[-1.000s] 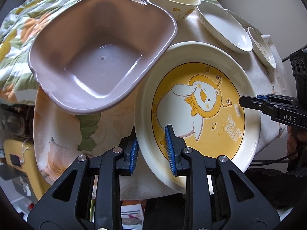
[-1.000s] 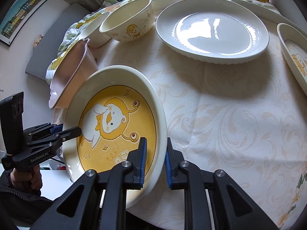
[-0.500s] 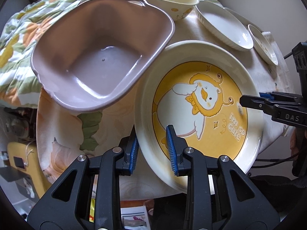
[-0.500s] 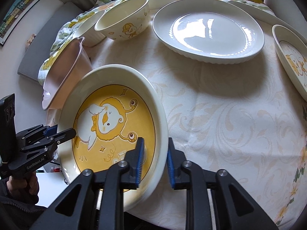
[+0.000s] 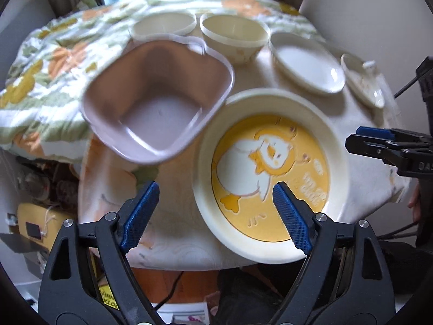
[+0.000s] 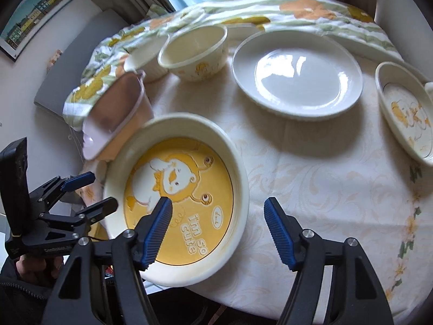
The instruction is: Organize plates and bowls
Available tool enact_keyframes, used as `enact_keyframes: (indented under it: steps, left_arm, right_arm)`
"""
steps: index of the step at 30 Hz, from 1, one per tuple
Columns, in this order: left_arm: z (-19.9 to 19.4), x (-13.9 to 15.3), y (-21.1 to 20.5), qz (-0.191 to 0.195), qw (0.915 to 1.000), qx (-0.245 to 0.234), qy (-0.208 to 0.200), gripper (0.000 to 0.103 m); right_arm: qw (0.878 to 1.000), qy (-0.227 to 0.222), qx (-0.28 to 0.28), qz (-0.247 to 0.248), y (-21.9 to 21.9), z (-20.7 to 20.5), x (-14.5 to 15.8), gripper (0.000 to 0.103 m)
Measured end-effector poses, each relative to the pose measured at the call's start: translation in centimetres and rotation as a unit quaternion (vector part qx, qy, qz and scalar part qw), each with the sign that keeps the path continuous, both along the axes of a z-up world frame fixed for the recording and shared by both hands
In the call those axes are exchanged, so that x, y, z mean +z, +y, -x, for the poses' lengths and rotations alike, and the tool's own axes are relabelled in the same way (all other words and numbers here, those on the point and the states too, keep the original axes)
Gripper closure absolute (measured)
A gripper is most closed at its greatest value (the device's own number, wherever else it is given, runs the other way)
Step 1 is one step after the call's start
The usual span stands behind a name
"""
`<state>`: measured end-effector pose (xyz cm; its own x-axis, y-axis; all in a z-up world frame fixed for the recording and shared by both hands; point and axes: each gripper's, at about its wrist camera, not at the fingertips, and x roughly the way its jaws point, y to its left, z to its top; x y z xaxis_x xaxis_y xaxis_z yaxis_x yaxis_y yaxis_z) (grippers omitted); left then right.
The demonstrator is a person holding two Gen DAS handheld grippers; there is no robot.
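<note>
— How many pieces are counted on the table (image 6: 319, 178)?

— Three plates, two bowls and one basin. The yellow duck plate (image 6: 178, 197) is laid flat at the near edge, directly ahead of both grippers. A plain white plate (image 6: 297, 75) is seen farther out, beyond the right gripper (image 6: 216, 230), and a small duck-printed plate (image 6: 406, 113) is set off to that gripper's right. Two cream bowls are placed at the far side: a duck-printed bowl (image 6: 193, 51) and a ribbed bowl (image 6: 146, 62) beside it.

— And the basin?

— A mauve plastic basin (image 5: 159, 100) is found ahead of the left gripper (image 5: 213, 214), slightly to its left, tilted, with its rim overlapping the yellow duck plate's edge.

— How are the grippers held?

— Both are spread wide, and nothing is gripped. The yellow duck plate's near rim is straddled by each pair of fingers without being pinched.

— Anything in the way?

— The basin is pressed against the plate's far-left side. A floral quilt (image 5: 48, 81) is bunched behind the dishes.
</note>
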<state>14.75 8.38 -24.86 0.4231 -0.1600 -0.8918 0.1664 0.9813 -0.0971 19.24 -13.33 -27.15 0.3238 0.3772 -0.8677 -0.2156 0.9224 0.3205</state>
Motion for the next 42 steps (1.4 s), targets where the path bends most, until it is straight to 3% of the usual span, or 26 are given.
enact_keyframes:
  steps: [4, 7, 8, 10, 14, 22, 27, 31, 33, 38, 42]
  left_arm:
    - [0.3, 5.7, -0.4, 0.007, 0.9971, 0.002, -0.076, 0.017]
    - [-0.2, 9.6, -1.5, 0.011, 0.9915, 0.015, -0.128, 0.0]
    - [-0.6, 10.5, -2.1, 0.013, 0.9895, 0.019, -0.143, 0.0]
    - [-1.9, 11.6, -3.2, 0.025, 0.9881, 0.023, -0.15, 0.0]
    - [-4.9, 11.7, -5.4, 0.057, 0.9884, 0.04, -0.134, 0.0]
    - [-10.5, 7.4, -11.1, 0.093, 0.9867, 0.111, -0.073, 0.0]
    - [-14.1, 2.0, -12.9, 0.12, 0.9791, 0.163, -0.021, 0.0]
    - [-15.6, -1.9, -13.7, 0.117, 0.9768, 0.179, -0.002, 0.001]
    - [-16.1, -3.6, -14.0, 0.117, 0.9761, 0.183, 0.01, 0.005]
    - [-16.3, -5.9, -14.3, 0.106, 0.9764, 0.187, 0.02, 0.021]
    - [-16.4, -6.9, -14.5, 0.094, 0.9762, 0.194, 0.027, 0.042]
  right_arm:
    - [0.999, -0.039, -0.013, -0.003, -1.9, -0.7, 3.6, 0.033]
    - [0.996, -0.071, -0.014, -0.042, -3.7, -1.7, 6.8, 0.003]
    - [0.995, -0.083, -0.015, -0.06, -4.5, -2.3, 7.9, 0.0]
    - [0.991, -0.109, -0.018, -0.071, -6.1, -3.4, 9.6, 0.0]
    - [0.989, -0.142, -0.013, -0.046, -9.1, -7.1, 11.7, 0.0]
    - [0.992, -0.12, 0.034, 0.013, -13.7, -14.0, 9.4, 0.0]
    - [0.994, -0.067, 0.088, -0.008, -15.0, -18.4, 4.6, 0.0]
    - [0.991, -0.055, 0.124, -0.014, -14.7, -19.9, 1.4, 0.002]
    - [0.988, -0.054, 0.142, -0.01, -14.5, -20.1, 0.1, 0.008]
    - [0.984, -0.044, 0.174, -0.014, -14.1, -20.9, -2.7, 0.034]
    - [0.982, -0.04, 0.186, -0.014, -13.9, -21.3, -4.0, 0.046]
